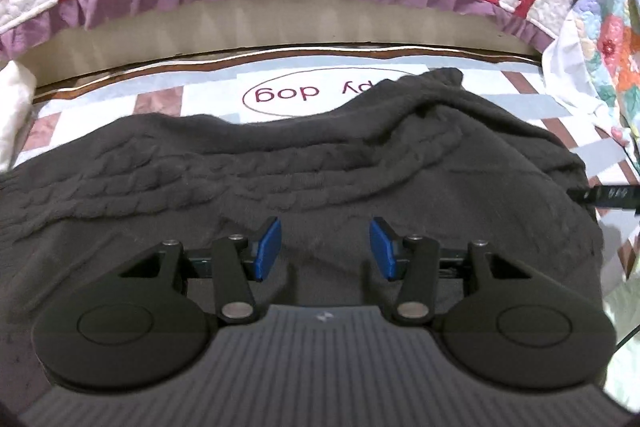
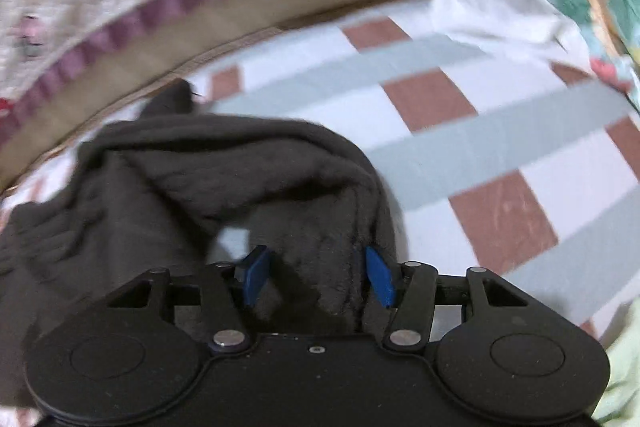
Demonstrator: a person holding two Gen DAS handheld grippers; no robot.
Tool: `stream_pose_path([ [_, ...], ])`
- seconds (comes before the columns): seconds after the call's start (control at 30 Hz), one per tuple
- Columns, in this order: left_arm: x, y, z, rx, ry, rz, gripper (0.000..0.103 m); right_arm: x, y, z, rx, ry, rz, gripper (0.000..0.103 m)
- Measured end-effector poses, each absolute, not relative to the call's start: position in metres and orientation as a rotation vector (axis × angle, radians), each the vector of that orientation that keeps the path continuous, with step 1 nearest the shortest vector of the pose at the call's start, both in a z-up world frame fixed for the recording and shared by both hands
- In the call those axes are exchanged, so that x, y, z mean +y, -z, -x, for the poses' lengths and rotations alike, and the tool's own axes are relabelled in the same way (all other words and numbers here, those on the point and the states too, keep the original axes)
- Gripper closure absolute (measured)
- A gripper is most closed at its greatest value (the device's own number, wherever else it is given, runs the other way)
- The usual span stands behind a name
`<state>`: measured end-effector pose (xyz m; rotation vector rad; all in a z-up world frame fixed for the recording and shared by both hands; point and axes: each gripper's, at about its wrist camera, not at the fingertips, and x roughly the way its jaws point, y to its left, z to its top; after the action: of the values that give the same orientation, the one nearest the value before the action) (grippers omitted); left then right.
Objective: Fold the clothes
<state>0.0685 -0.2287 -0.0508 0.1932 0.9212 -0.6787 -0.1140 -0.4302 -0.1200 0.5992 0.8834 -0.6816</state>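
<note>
— Looking from the left wrist view, where does the dark grey sweater [image 1: 304, 163] lie from the left gripper [image 1: 325, 251]?

— Directly under it and ahead of it. The sweater is spread on the checked bed cover [image 1: 208, 99], and its long axis goes from side to side across the view, with the cable-knit ribs going the same way. The far edge is bunched up toward the right.

— And the right gripper [image 2: 318, 277]?

— It is at the bunched corner of the same sweater [image 2: 224, 187]. A thick fold of the knit rises between its blue pads [image 2: 379, 277]. I judge this hand is the nearer one to the loose edge.

— Are the jaws clamped?

— No. On the left they stand partly apart above the flat cloth and hold nothing. On the right they are wide apart; the fold is between them and seems to brush the right pad, but it is not squeezed.

— So the next fold?

— Probably it goes across the short way, over the long axis.
</note>
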Motion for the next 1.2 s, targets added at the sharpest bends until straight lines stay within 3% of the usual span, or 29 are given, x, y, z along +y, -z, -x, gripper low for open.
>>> stream_pose_path([
  [0.07,-0.234,0.056,-0.073,0.907,0.695,-0.204,0.054,-0.430,0.128,0.111,0.852,0.711,-0.568,0.045],
  [0.1,-0.235,0.059,-0.075,0.902,0.704,-0.206,0.054,-0.432,0.128,0.108,0.830,0.713,-0.556,0.055],
  [0.13,-0.235,0.062,-0.079,0.907,0.711,-0.194,0.054,-0.433,0.129,0.106,0.809,0.715,-0.545,0.074],
  [0.33,-0.217,0.079,-0.098,0.954,0.729,-0.054,0.055,-0.436,0.092,0.081,0.775,0.776,-0.318,0.090],
  [0.77,-0.187,0.074,-0.115,0.852,0.734,0.094,0.054,-0.364,-0.043,-0.068,0.533,0.515,0.324,0.091],
  [0.97,-0.175,0.081,-0.122,0.820,0.727,0.133,0.054,-0.297,-0.037,-0.131,0.546,0.160,0.378,0.090],
  [1.07,-0.173,0.086,-0.127,0.831,0.713,0.146,0.054,-0.267,-0.017,-0.142,0.634,-0.082,0.288,0.079],
  [1.1,-0.173,0.089,-0.128,0.838,0.706,0.146,0.054,-0.259,-0.010,-0.142,0.676,-0.165,0.248,0.068],
  [1.2,-0.172,0.098,-0.129,0.861,0.683,0.136,0.054,-0.258,0.008,-0.130,0.776,-0.338,0.132,0.067],
])
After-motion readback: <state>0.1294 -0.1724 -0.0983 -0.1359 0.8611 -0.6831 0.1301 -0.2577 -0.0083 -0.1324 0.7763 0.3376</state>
